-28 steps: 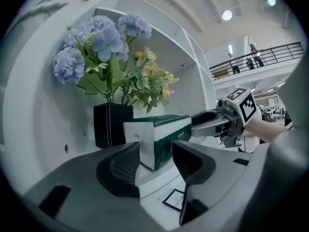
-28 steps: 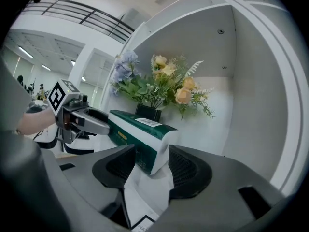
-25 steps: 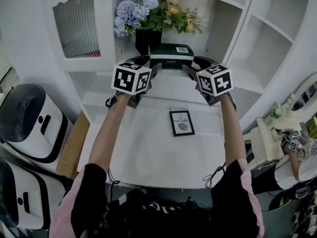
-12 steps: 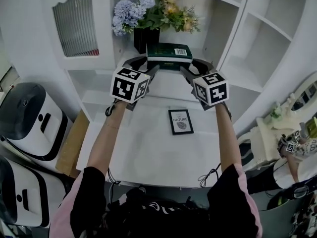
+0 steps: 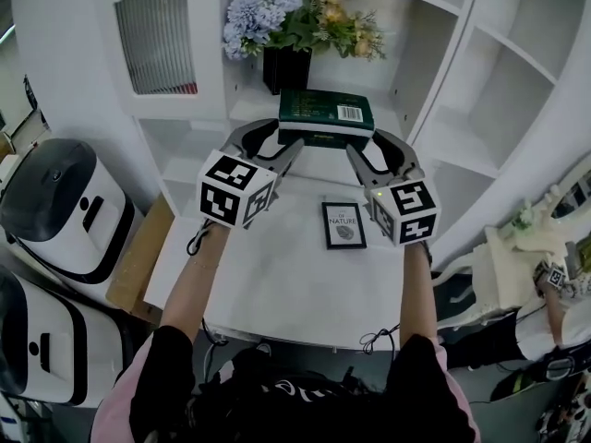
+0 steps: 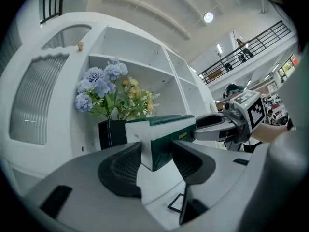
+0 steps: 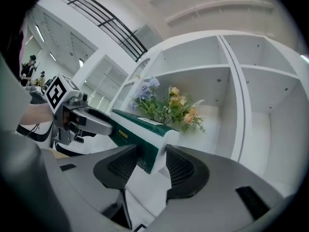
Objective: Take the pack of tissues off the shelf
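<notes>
The pack of tissues (image 5: 326, 116) is dark green with white ends and a barcode on top. It hangs level in front of the lower shelf (image 5: 247, 109), held at both ends. My left gripper (image 5: 281, 144) is shut on its left end, and my right gripper (image 5: 364, 149) is shut on its right end. In the left gripper view the pack (image 6: 166, 132) sits pinched between the two dark pads (image 6: 121, 170), with the left gripper (image 6: 157, 156) closed round its corner. The right gripper view shows the pack (image 7: 140, 129) caught in the right gripper (image 7: 150, 161) the same way.
A black vase (image 5: 285, 68) of blue and yellow flowers (image 5: 295, 21) stands at the back of the shelf, behind the pack. A small framed print (image 5: 343, 225) lies on the white counter (image 5: 277, 275) below. White rounded appliances (image 5: 55, 201) stand at the left. Open shelf compartments (image 5: 517, 90) are at the right.
Both grippers have drawn back toward me with the pack between them. The pack has come forward, away from the vase and off the shelf.
</notes>
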The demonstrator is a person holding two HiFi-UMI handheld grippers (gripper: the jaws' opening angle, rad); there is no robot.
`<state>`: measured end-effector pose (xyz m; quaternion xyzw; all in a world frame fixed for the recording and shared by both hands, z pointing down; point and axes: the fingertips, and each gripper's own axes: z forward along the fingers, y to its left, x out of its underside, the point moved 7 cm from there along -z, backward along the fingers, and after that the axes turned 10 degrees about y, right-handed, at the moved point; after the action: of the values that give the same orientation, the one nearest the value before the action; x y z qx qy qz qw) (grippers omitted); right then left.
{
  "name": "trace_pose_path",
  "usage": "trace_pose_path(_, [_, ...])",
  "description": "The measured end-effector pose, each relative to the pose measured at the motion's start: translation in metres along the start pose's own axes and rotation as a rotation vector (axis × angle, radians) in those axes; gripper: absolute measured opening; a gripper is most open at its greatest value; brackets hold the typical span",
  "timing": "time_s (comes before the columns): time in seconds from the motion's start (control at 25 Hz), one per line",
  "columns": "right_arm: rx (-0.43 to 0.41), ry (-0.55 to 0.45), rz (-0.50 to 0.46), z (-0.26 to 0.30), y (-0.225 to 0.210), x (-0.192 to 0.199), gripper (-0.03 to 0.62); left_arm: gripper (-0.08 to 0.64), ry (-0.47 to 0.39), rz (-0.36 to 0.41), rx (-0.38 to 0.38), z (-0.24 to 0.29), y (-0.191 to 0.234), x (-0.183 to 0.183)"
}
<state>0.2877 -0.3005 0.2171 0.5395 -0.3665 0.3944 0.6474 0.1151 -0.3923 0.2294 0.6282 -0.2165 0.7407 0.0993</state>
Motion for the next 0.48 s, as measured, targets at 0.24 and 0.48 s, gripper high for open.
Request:
trace_pose_path(0.24, [-0.011,-0.056,-0.017,-0.037,0.030,0.004,0.212,0.209,-0.032,-0.021,-0.004,-0.040,-0.026,0.013])
trace_pose_path(0.48, [-0.037,-0.074,-0.012,-0.066,0.062,0.020,0.210,0.209,-0.014,0.002,-0.062,-0.076,-0.059,0.033])
